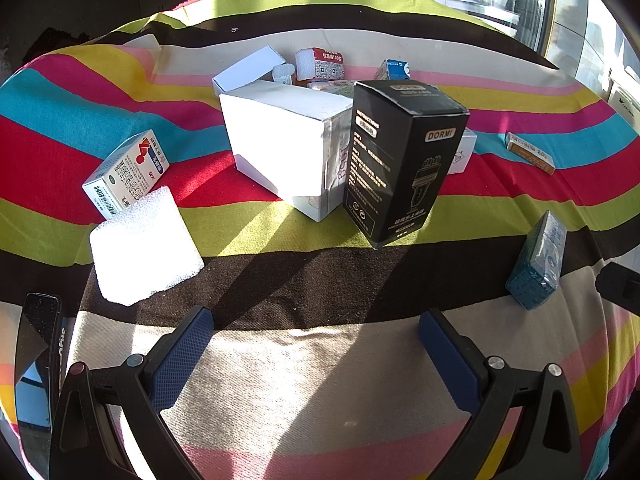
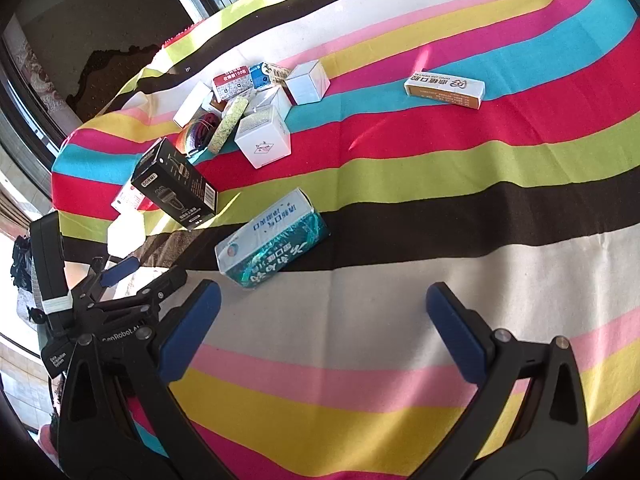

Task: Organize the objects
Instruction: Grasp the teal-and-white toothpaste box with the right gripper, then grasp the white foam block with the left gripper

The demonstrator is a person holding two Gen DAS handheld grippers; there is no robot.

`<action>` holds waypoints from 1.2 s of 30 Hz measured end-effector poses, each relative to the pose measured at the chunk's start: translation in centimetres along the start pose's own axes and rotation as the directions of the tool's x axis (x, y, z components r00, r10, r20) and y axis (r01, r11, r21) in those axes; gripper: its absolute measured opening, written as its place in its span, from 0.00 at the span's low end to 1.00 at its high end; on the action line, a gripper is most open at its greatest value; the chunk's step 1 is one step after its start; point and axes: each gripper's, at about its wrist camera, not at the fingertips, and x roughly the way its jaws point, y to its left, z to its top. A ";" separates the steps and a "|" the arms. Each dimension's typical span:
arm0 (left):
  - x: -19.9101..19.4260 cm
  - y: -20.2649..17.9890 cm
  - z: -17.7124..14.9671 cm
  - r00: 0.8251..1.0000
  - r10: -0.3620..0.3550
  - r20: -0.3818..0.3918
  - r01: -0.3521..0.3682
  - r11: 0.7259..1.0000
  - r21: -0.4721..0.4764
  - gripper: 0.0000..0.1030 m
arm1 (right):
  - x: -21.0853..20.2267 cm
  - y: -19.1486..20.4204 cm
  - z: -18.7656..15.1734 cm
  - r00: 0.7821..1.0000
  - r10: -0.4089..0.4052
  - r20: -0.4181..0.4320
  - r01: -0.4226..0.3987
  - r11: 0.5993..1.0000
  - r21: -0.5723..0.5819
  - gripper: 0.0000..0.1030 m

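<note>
Boxes lie scattered on a striped tablecloth (image 1: 320, 380). A black DORMI box (image 1: 400, 160) stands upright beside a large white box (image 1: 288, 140); it also shows in the right wrist view (image 2: 176, 184). A white foam block (image 1: 144, 248) and a red-and-white medicine box (image 1: 126, 172) lie at the left. A teal box (image 1: 538, 262) lies at the right, and in the right wrist view (image 2: 272, 238) just ahead of my right gripper (image 2: 324, 320). My left gripper (image 1: 316, 344) is open and empty, short of the black box. My right gripper is open and empty.
A cluster of small boxes (image 2: 256, 96) with a coloured roll and a sponge sits at the far side. An orange-and-white box (image 2: 444, 88) lies alone at the right. The left gripper's body (image 2: 120, 300) shows at the left of the right wrist view. Windows stand behind the table.
</note>
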 end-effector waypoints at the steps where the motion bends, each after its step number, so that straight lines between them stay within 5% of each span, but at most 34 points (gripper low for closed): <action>1: 0.0 0.0 0.0 1.000 0.000 0.000 0.000 1.000 0.000 1.00 | 0.0 0.3 0.2 1.000 0.018 0.010 -0.018 0.999 0.031 1.00; 7: 0.0 0.0 0.0 1.000 -0.001 0.000 0.001 1.000 0.000 1.00 | 2.2 2.3 1.3 1.000 -0.013 -0.001 0.013 0.994 0.109 0.99; 13: 0.0 0.0 0.0 1.000 -0.002 0.000 0.002 1.000 0.001 1.00 | 4.8 4.1 2.1 0.984 -0.177 -0.008 0.177 0.984 0.024 0.91; 14: 0.0 0.0 0.0 1.000 -0.002 0.000 0.002 1.000 0.001 1.00 | 5.0 4.4 2.0 0.980 -0.199 -0.016 0.199 0.980 -0.017 0.87; 16: 0.0 0.0 0.0 1.000 -0.002 0.000 0.002 1.000 0.001 1.00 | 5.0 5.0 1.6 0.965 -0.262 -0.024 0.256 0.956 -0.139 0.63; 17: 0.0 0.0 0.0 1.000 -0.002 0.000 0.002 1.000 0.001 1.00 | 4.7 5.0 1.4 0.966 -0.259 -0.016 0.252 0.950 -0.184 0.39; 18: 0.0 0.0 0.0 1.000 -0.002 0.000 0.002 1.000 0.001 1.00 | 4.4 4.6 1.2 0.972 -0.234 -0.018 0.225 0.952 -0.207 0.32; 25: 0.0 0.0 0.0 1.000 -0.004 0.000 0.004 1.000 0.002 1.00 | 1.9 1.2 -0.6 0.975 -0.221 0.023 0.213 0.901 -0.378 0.32; 36: 0.1 -0.1 0.2 1.000 -0.005 -0.016 0.005 1.000 0.005 1.00 | 1.8 1.4 -1.6 0.979 -0.183 0.090 0.204 0.896 -0.393 0.32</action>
